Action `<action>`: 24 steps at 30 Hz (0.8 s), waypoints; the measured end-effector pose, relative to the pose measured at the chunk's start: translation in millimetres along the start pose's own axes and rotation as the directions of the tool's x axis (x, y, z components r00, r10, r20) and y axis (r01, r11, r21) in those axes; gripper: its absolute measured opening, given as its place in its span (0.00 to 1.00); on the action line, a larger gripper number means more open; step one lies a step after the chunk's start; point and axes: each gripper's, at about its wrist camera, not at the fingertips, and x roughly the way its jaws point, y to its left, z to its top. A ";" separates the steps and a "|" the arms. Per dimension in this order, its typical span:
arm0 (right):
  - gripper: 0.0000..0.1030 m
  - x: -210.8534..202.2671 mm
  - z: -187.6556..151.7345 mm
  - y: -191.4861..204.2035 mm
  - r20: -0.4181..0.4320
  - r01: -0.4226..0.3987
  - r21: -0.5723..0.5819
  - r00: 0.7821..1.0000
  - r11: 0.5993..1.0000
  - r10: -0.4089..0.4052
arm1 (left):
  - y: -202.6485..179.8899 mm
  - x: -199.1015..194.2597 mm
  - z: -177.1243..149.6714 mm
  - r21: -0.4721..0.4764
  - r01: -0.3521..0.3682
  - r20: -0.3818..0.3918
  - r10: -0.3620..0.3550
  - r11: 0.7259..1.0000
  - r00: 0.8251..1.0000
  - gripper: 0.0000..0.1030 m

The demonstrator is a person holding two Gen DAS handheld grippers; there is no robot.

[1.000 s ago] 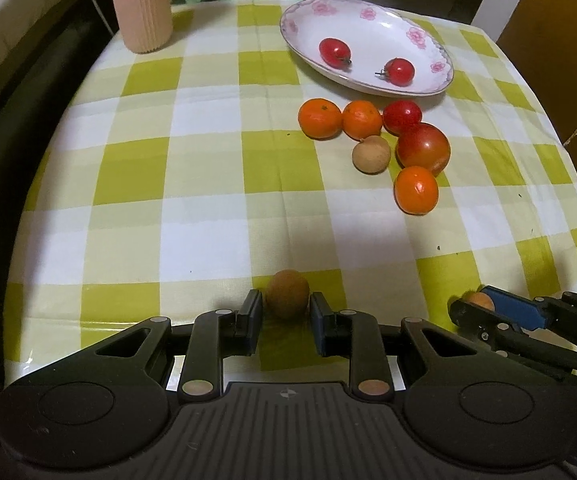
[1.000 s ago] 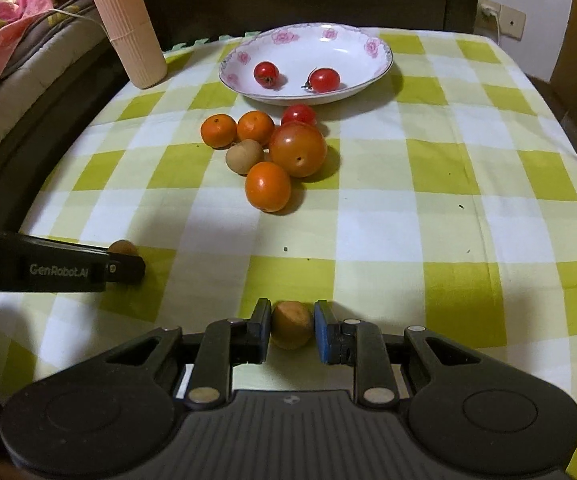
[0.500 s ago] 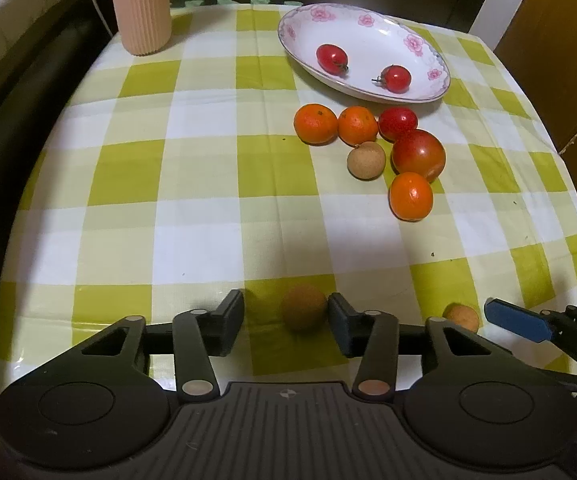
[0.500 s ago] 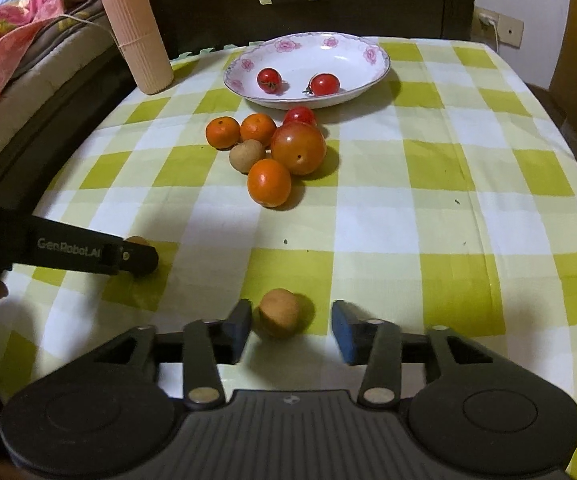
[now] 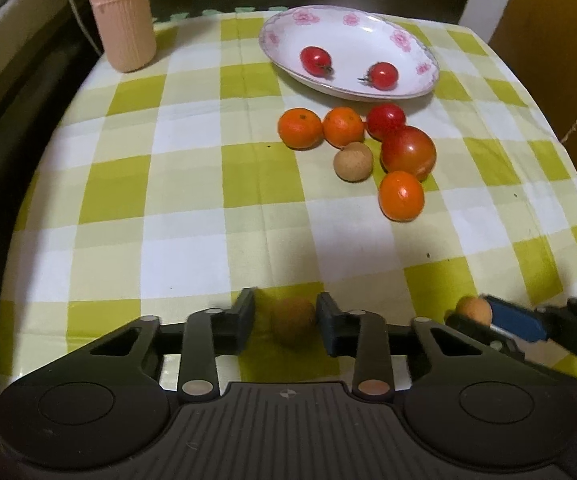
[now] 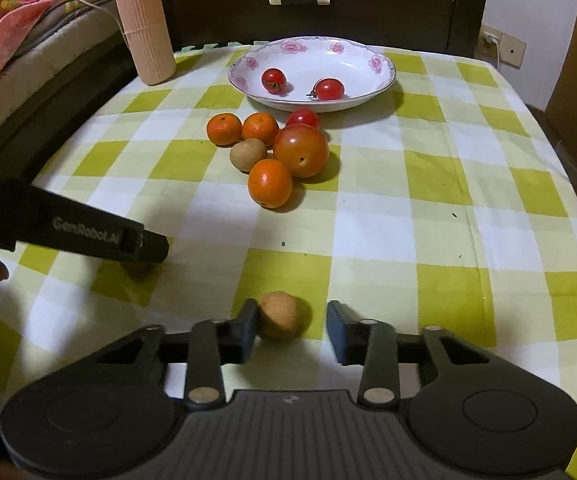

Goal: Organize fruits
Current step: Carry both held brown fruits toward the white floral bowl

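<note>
My left gripper [image 5: 284, 318] is open, with a brown longan [image 5: 293, 321] lying on the cloth between its jaws. My right gripper [image 6: 292, 330] is open too; another brown longan [image 6: 278, 315] lies between its jaws, against the left fingertip. That longan and the right gripper also show at the right edge of the left wrist view [image 5: 474, 309]. A white flowered plate [image 6: 376, 84] at the back holds two cherry tomatoes [image 6: 274, 81]. In front of it lie three tangerines [image 6: 270, 182], a third longan [image 6: 248, 154], a large tomato [image 6: 301, 150] and a small one [image 6: 303, 118].
A tall ribbed pink cylinder [image 6: 143, 24] stands at the back left of the yellow-checked tablecloth [image 6: 428, 208]. A bed with bedding [image 6: 16, 40] is on the left, a dark cabinet [image 6: 320, 0] behind. The table edge is near both grippers.
Both grippers opened and let go of their longans, which now lie on the cloth. Both grippers have drawn back a little from the fruit pile.
</note>
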 end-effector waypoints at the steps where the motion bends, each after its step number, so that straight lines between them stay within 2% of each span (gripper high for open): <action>1: 0.25 -0.1 0.6 1.5 0.000 0.008 -0.008 1.000 1.000 -0.008 | -0.9 -0.9 -1.5 0.005 0.002 -0.001 -0.002 1.000 1.000 0.32; 2: 0.22 0.2 1.1 2.5 0.000 0.014 -0.015 1.000 1.000 -0.014 | -1.3 -1.5 -2.3 0.008 0.003 -0.002 -0.003 1.000 1.000 0.32; 12: 0.22 -2.7 5.7 -1.4 -0.004 0.026 0.004 1.000 1.000 -0.026 | 2.8 -9.3 -2.5 -0.035 0.018 0.010 -0.017 0.999 1.000 0.31; 18: 0.22 -18.8 14.5 -4.1 0.041 0.020 0.030 0.999 0.999 -0.022 | 0.3 -19.1 -13.8 -0.027 -0.006 0.017 0.006 1.000 1.000 0.31; 24: 0.22 -35.3 19.8 2.2 0.085 0.001 0.018 0.996 1.000 -0.002 | -0.2 -37.0 -12.0 -0.036 -0.011 0.042 0.013 0.999 0.999 0.31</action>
